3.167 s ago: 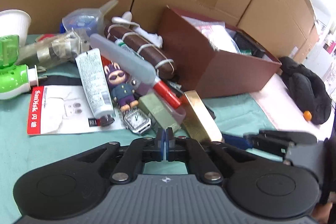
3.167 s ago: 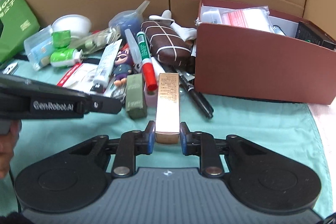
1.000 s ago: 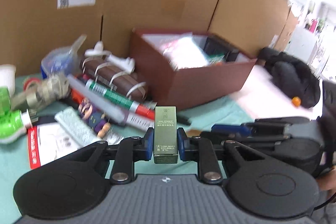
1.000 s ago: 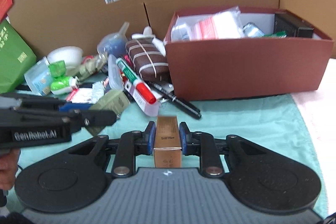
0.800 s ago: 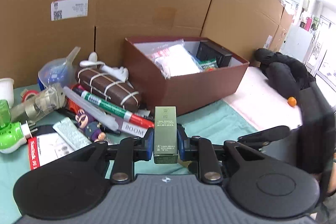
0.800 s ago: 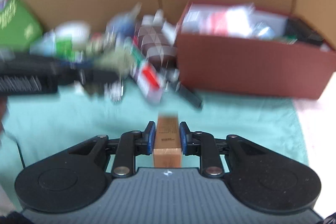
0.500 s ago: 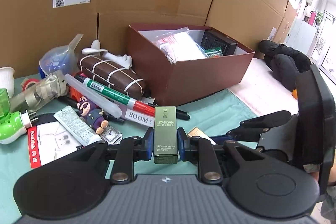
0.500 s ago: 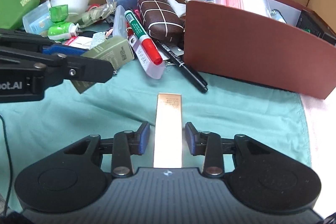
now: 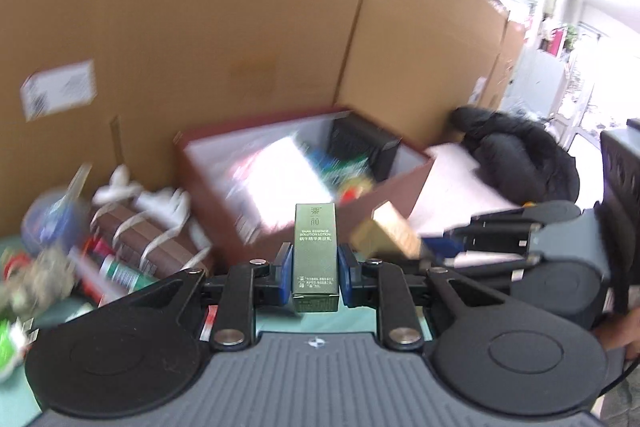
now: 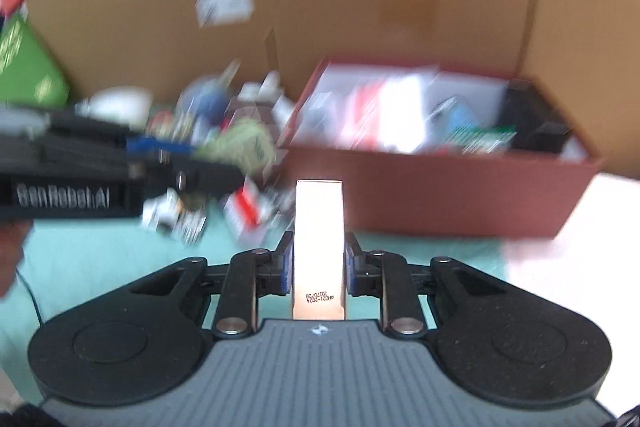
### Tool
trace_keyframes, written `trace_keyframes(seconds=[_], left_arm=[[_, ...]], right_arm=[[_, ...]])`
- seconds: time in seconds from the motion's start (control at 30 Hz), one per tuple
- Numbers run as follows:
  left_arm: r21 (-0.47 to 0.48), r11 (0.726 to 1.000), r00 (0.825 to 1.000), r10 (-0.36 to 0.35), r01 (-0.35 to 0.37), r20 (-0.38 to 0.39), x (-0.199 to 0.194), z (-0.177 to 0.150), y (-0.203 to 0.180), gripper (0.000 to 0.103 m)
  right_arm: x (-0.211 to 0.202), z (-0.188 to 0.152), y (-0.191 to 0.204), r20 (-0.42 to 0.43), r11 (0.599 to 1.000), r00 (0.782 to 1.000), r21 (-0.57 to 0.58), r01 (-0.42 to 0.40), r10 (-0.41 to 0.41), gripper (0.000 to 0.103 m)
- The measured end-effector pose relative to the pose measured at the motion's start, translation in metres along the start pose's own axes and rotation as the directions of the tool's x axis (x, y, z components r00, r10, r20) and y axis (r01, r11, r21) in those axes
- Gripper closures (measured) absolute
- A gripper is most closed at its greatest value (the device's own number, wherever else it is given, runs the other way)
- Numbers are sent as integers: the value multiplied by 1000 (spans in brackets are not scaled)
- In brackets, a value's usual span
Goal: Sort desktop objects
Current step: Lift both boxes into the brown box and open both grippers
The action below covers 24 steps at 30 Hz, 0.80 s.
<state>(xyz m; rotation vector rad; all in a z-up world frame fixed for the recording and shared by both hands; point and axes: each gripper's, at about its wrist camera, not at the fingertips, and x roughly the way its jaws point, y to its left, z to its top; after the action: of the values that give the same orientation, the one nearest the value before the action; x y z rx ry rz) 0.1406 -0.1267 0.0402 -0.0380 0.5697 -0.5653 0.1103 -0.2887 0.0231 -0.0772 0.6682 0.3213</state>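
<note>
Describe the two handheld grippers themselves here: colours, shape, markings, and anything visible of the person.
Both match: the left gripper and right gripper have a grey ribbed body, two round black lobes, black linkages with silver pins and blue fingers. White "GenRobot.AI" lettering marks the left one's side. Bare skin shows behind it.

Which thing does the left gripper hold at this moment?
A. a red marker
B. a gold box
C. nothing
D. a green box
D: in the left wrist view the left gripper is shut on the green box, which stands upright between its fingers; the gold box is in the right gripper.
</note>
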Motion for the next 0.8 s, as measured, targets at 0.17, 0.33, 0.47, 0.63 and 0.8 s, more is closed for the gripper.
trace_keyframes(seconds=[0.17, 0.33, 0.47, 0.63, 0.8], left_arm=[[-35, 999, 998, -32, 34, 54, 29, 46, -11, 80], [-84, 996, 997, -8, 14, 77, 74, 78, -16, 80], [-104, 995, 999, 8, -3, 53, 109, 85, -22, 80], [-118, 993, 1000, 12, -11, 8, 143, 84, -23, 80], [-89, 995, 999, 37, -35, 20, 155, 78, -23, 51]], right_arm=[[-25, 43, -43, 156, 992, 983, 87, 87, -100, 80], [-21, 74, -85, 237, 974, 952, 163, 158, -194, 80], [2, 85, -115, 243, 959, 940, 208, 191, -239, 80], [36, 83, -145, 200, 949, 947, 246, 198, -250, 80], [68, 81, -167, 172, 944, 954, 266, 195, -245, 77]])
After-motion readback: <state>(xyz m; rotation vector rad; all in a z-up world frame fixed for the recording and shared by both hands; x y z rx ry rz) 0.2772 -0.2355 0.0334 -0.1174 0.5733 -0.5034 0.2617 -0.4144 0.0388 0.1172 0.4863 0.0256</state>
